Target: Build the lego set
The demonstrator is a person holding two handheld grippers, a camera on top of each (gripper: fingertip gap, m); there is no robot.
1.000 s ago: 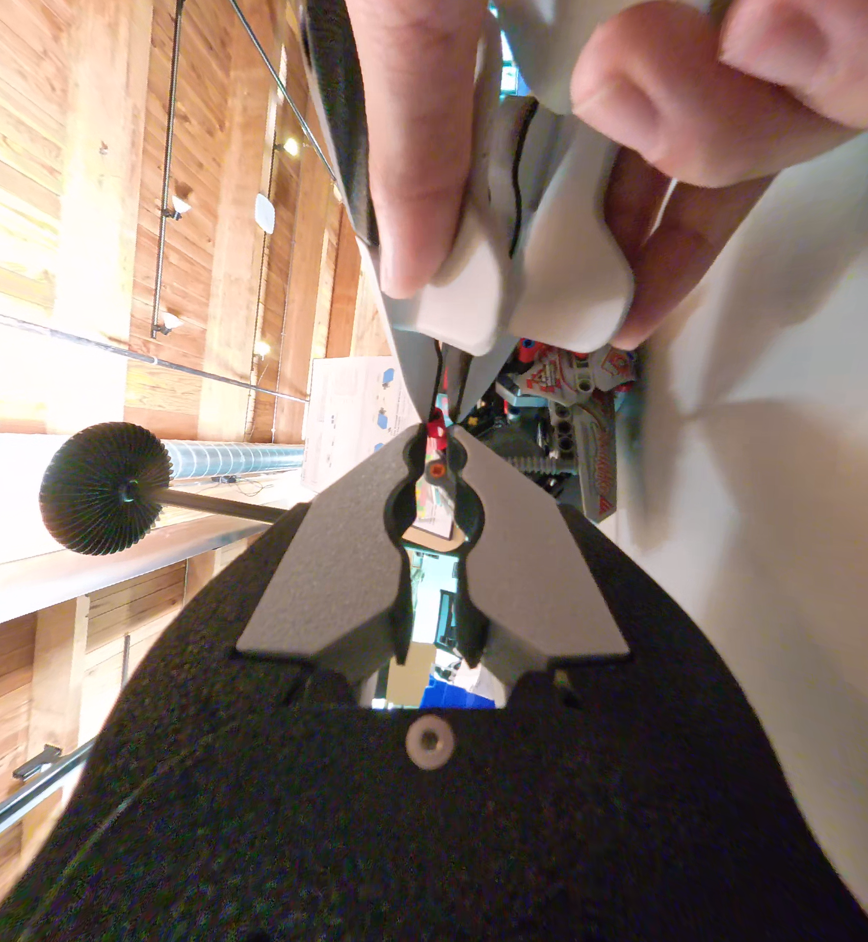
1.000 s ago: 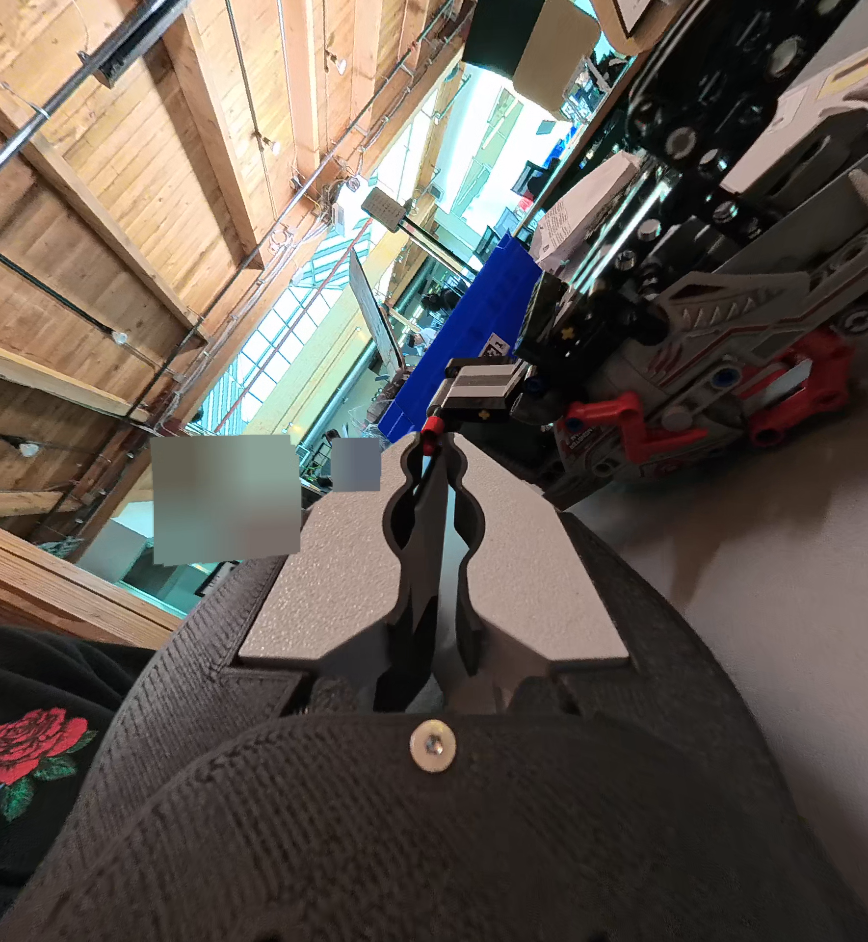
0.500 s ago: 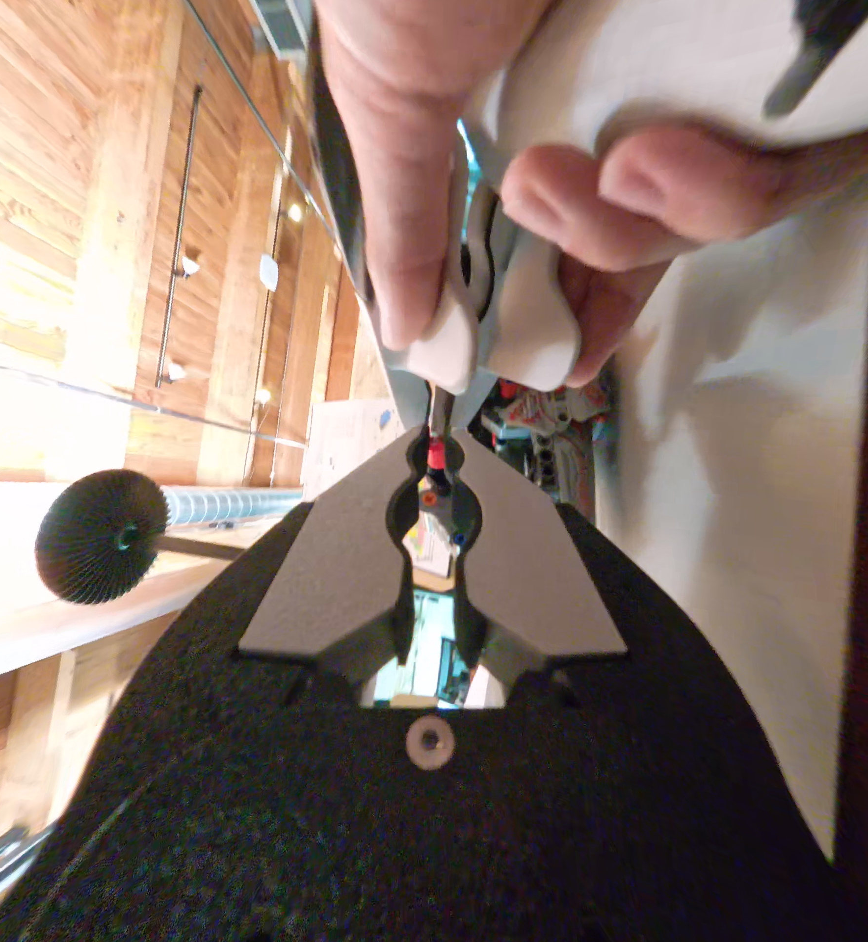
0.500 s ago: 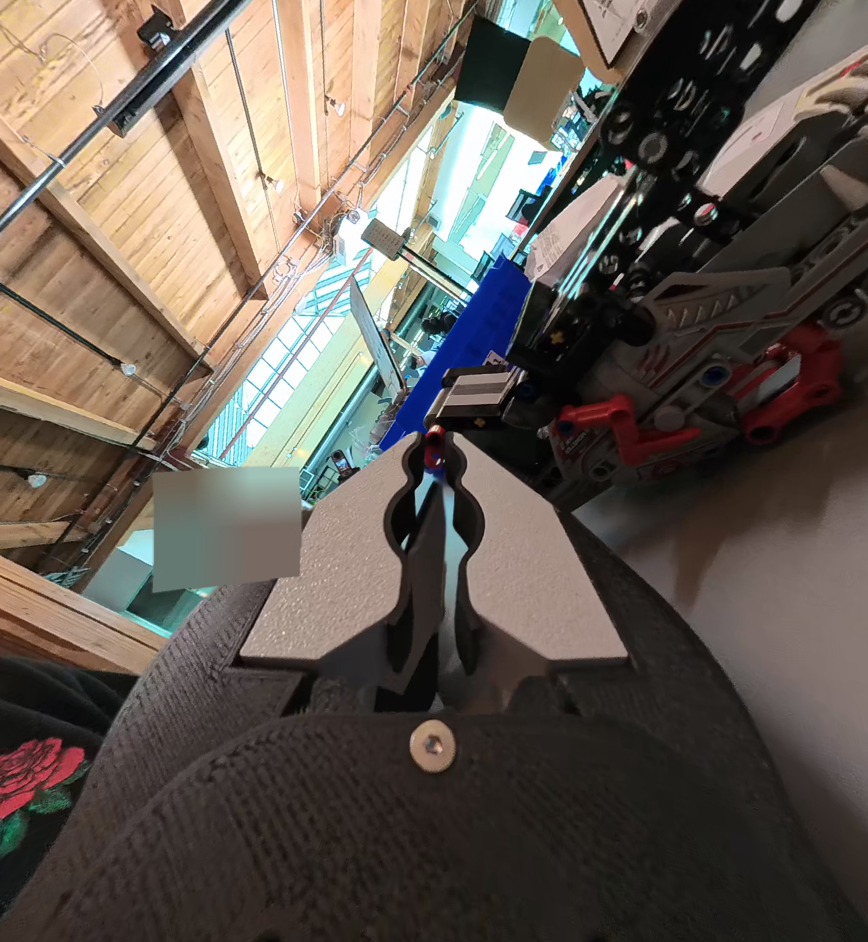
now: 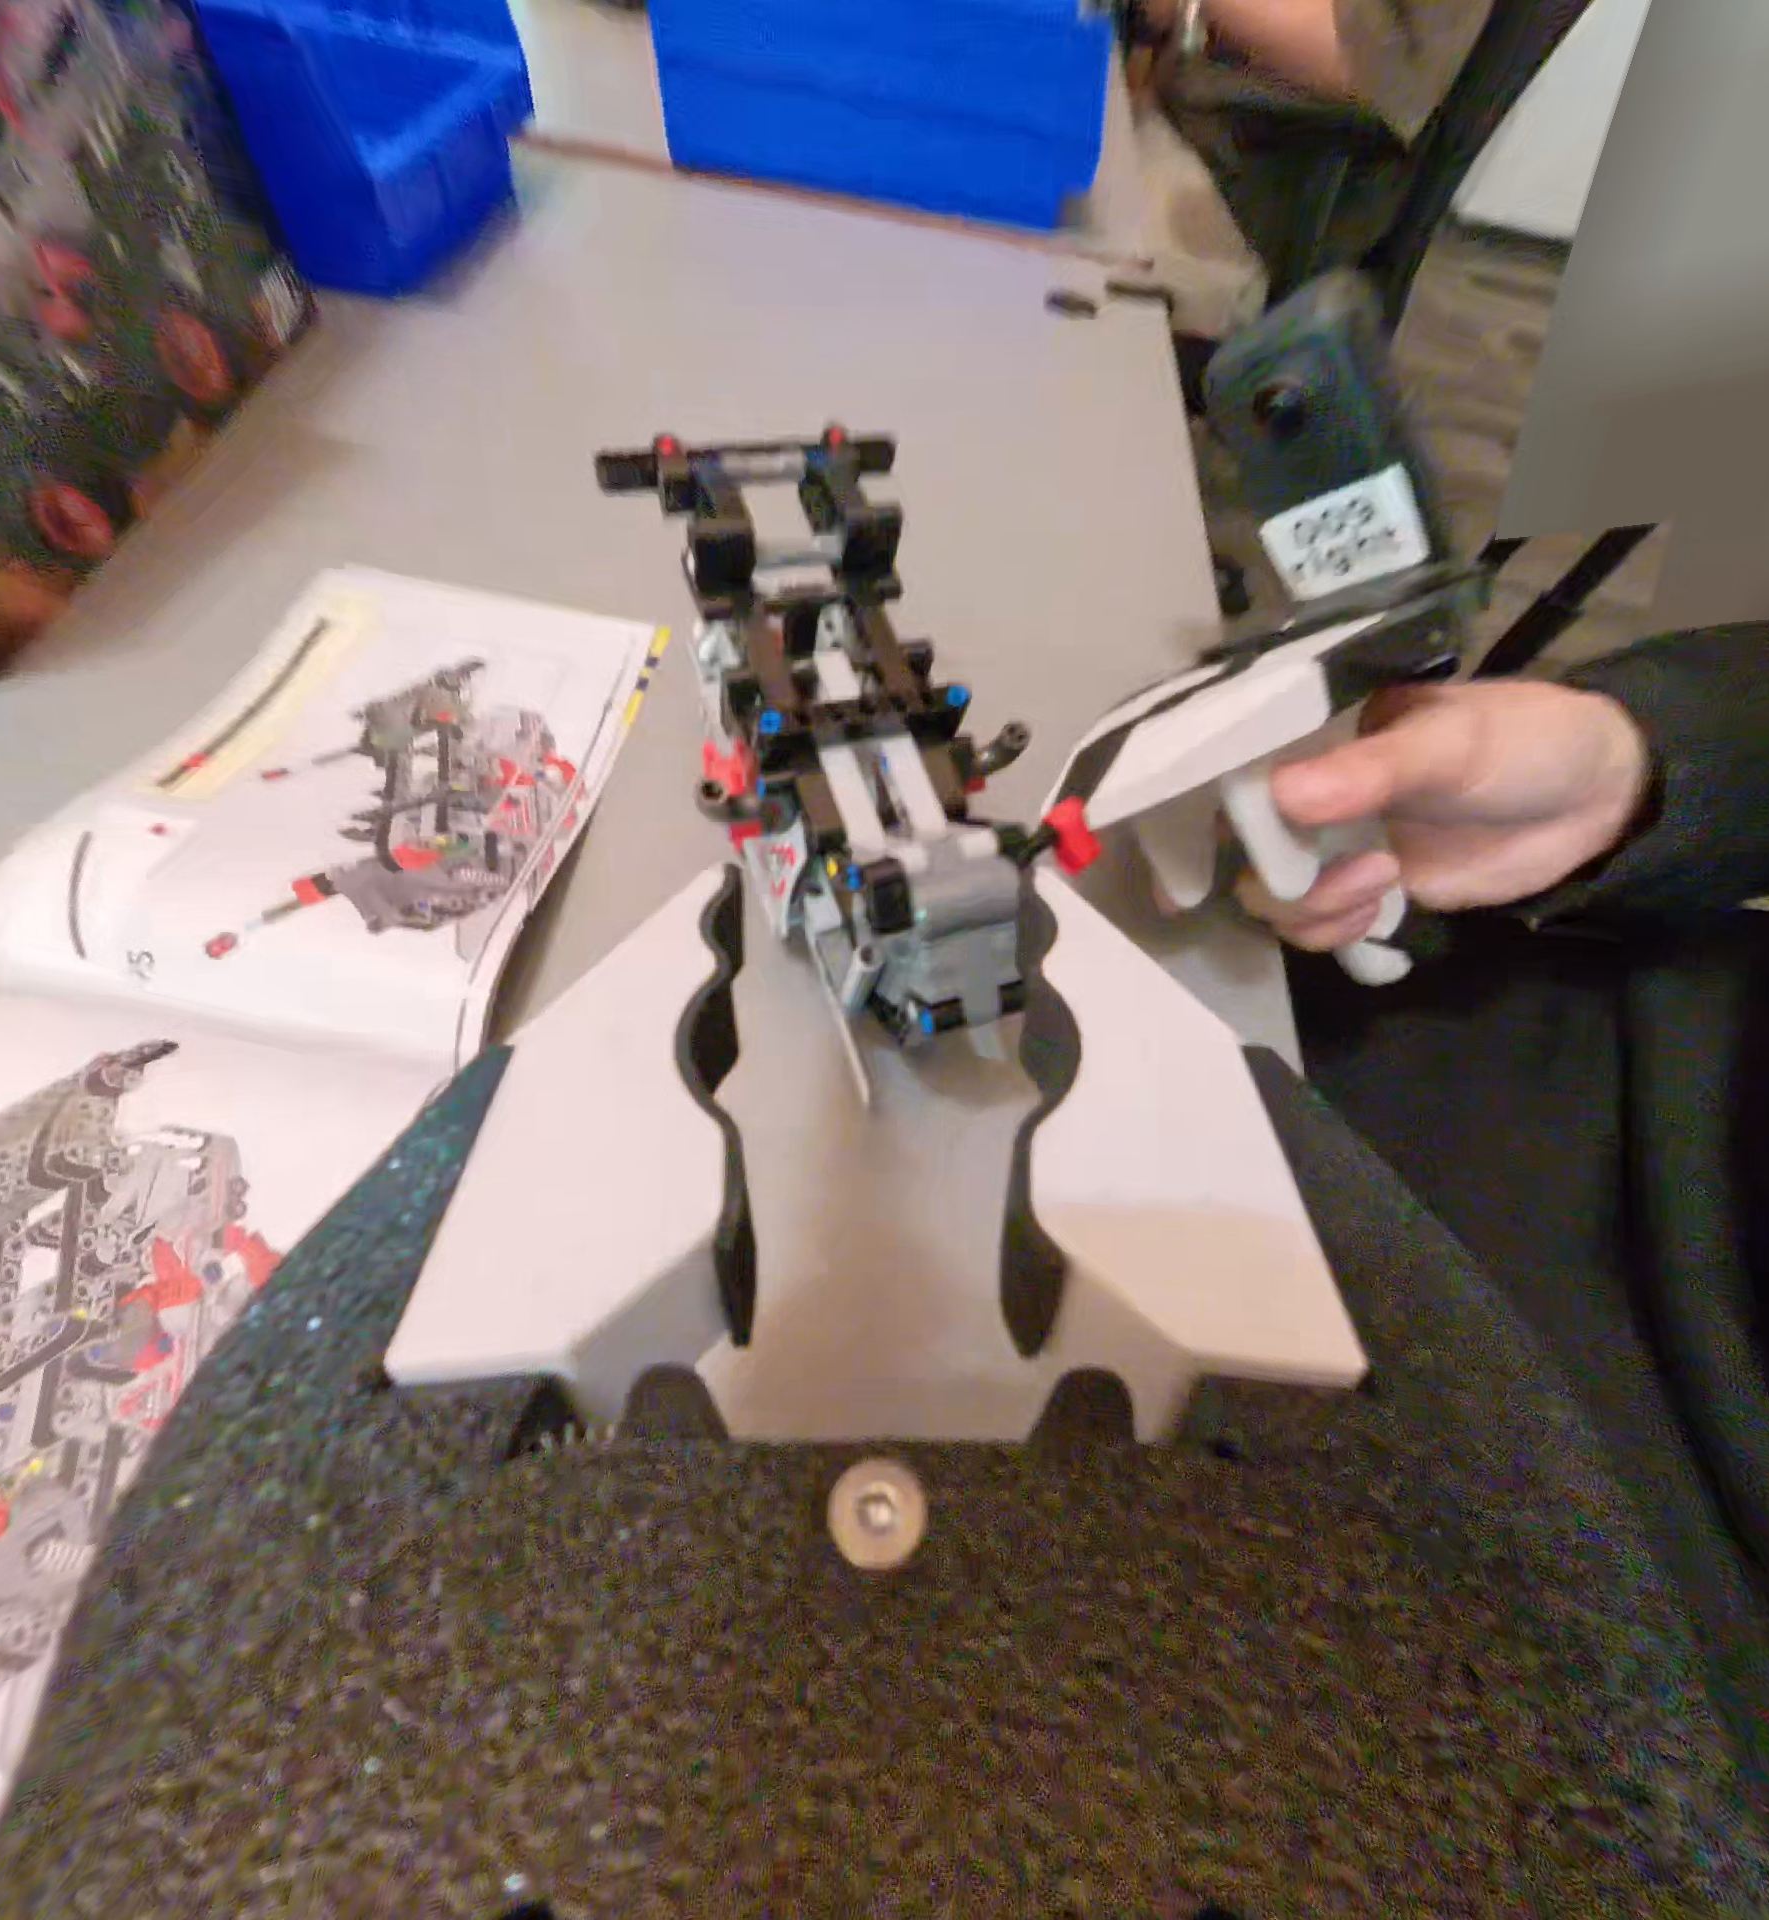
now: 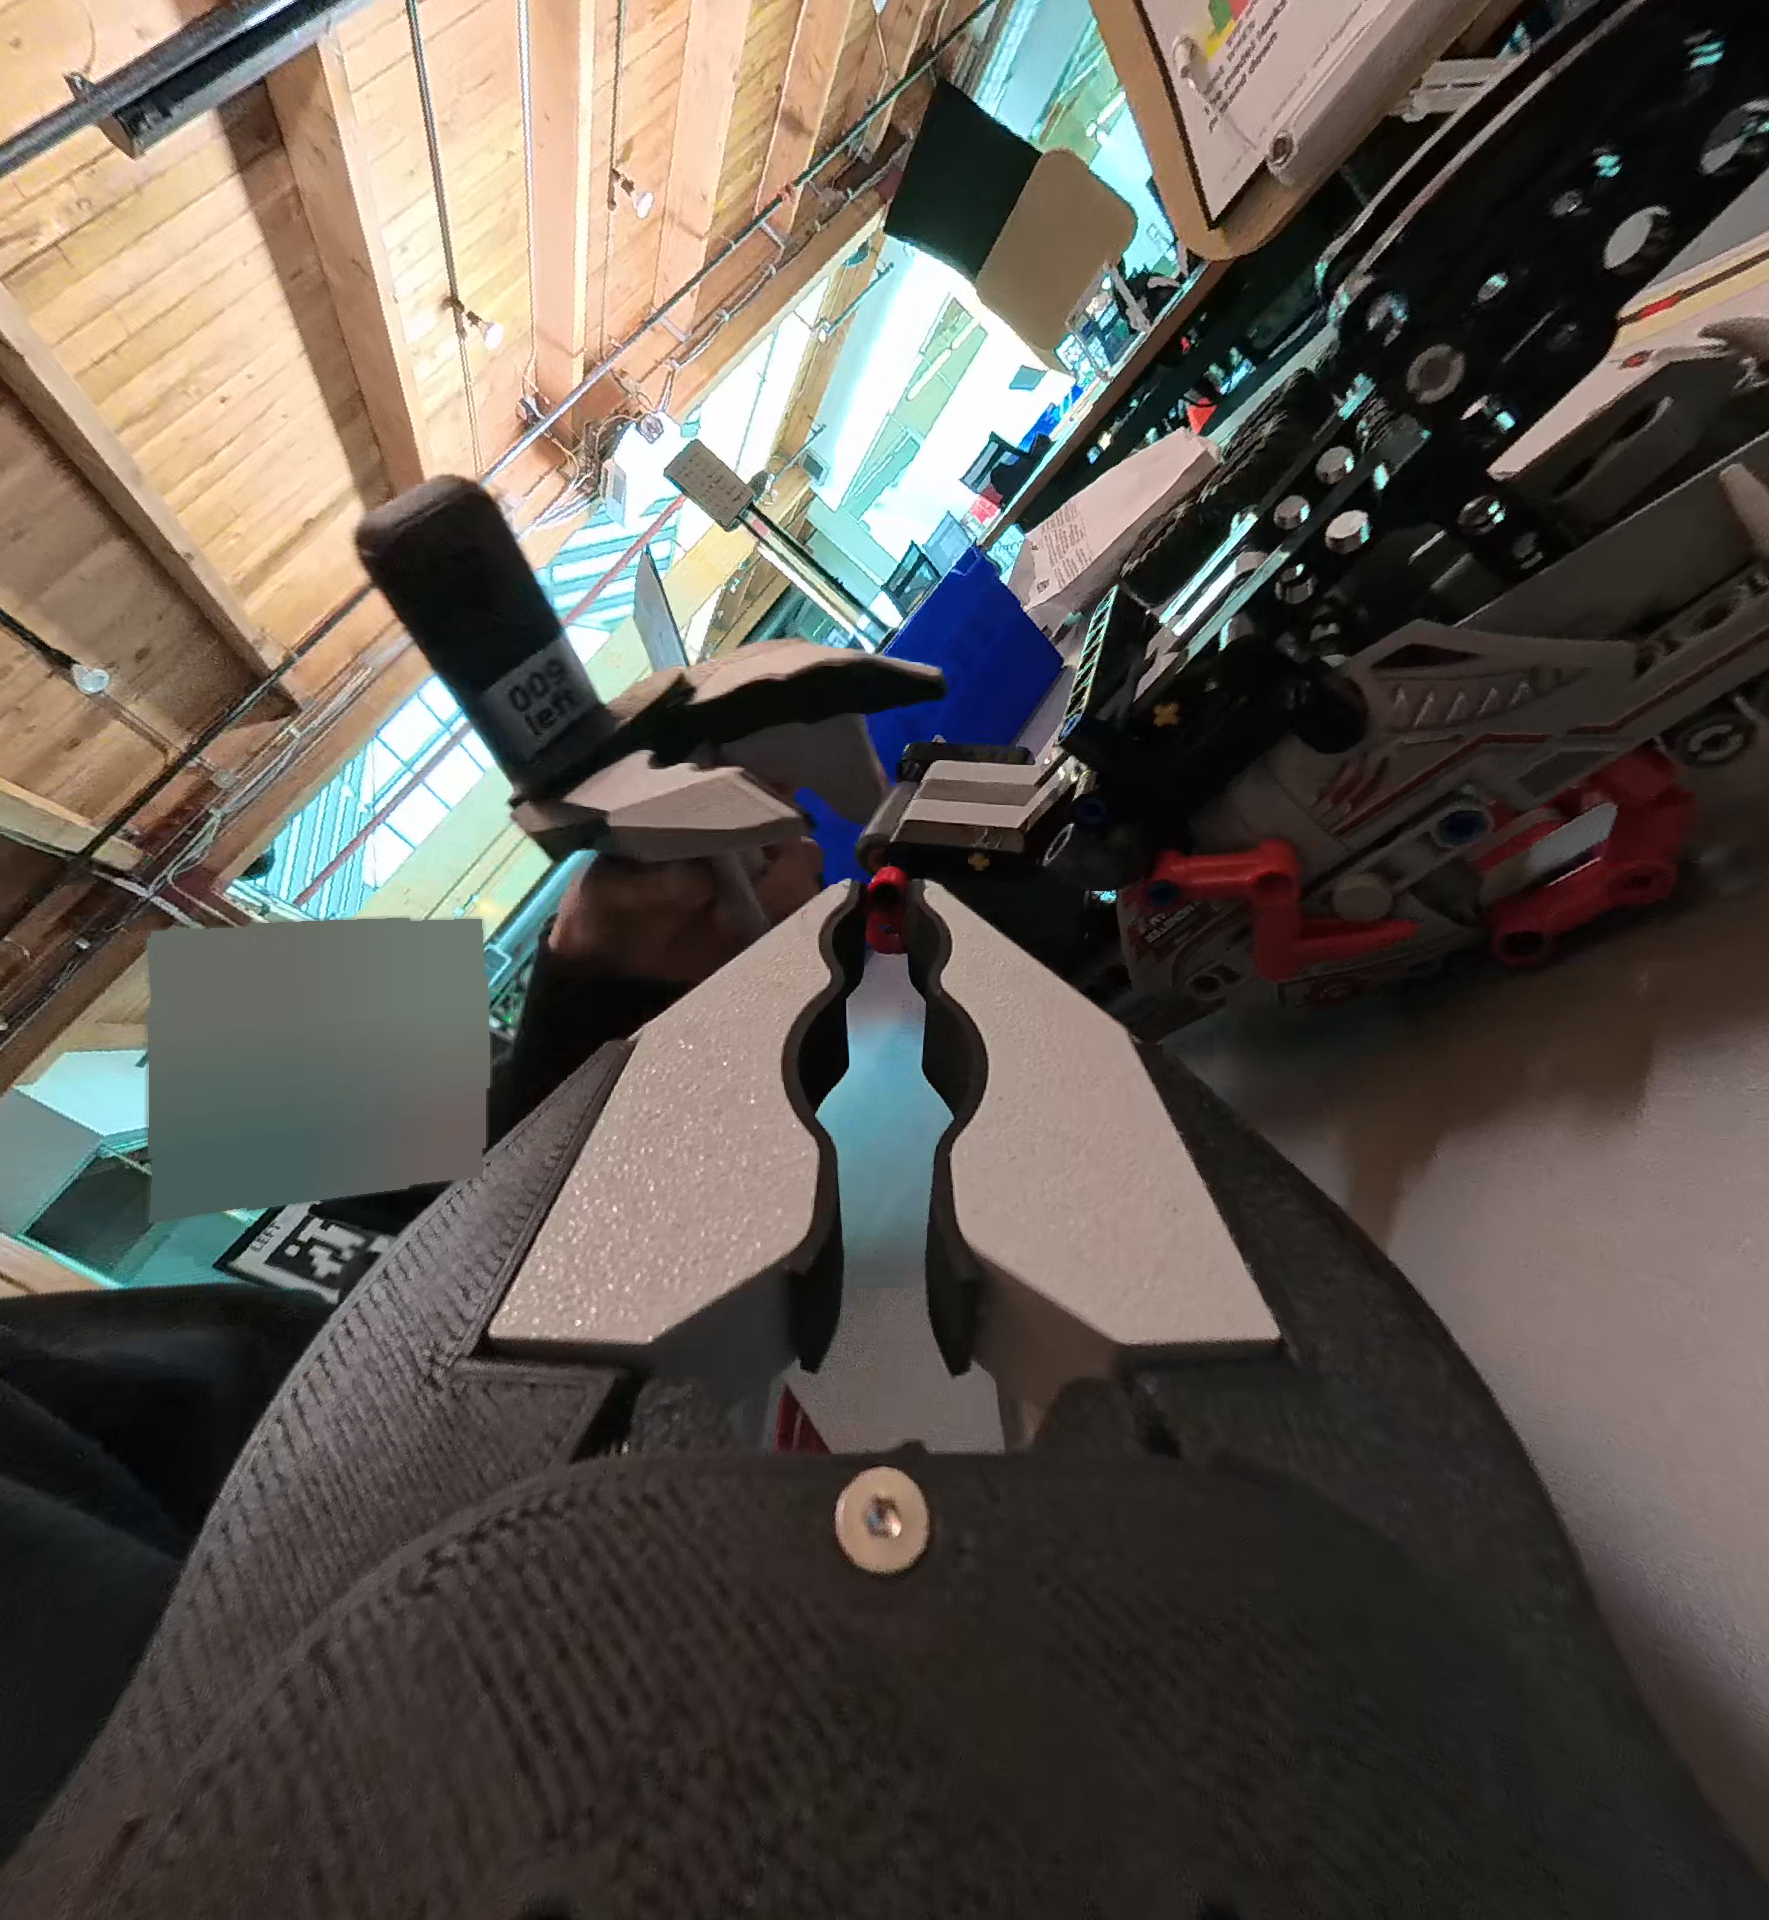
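Observation:
The partly built black, grey and red lego model stands on the grey table. My left gripper is open above the table, and the model's grey front end shows between its spread fingers with no pad pressing on it. The right wrist view shows the left gripper open in the air beside the model. My right gripper is shut on a small red lego piece. In the left wrist view the right gripper holds this red piece against a black pin at the model's front right.
An open instruction booklet lies left of the model. Blue bins stand at the back and a lego box at the far left. A hand holds the right gripper near the table's right edge. About 5 cm separates my left fingertips from my right.
My left gripper was shut close against the right gripper's tips at the red piece; it has opened wide, pulled away and now looks down on the table. The right gripper keeps the red piece.

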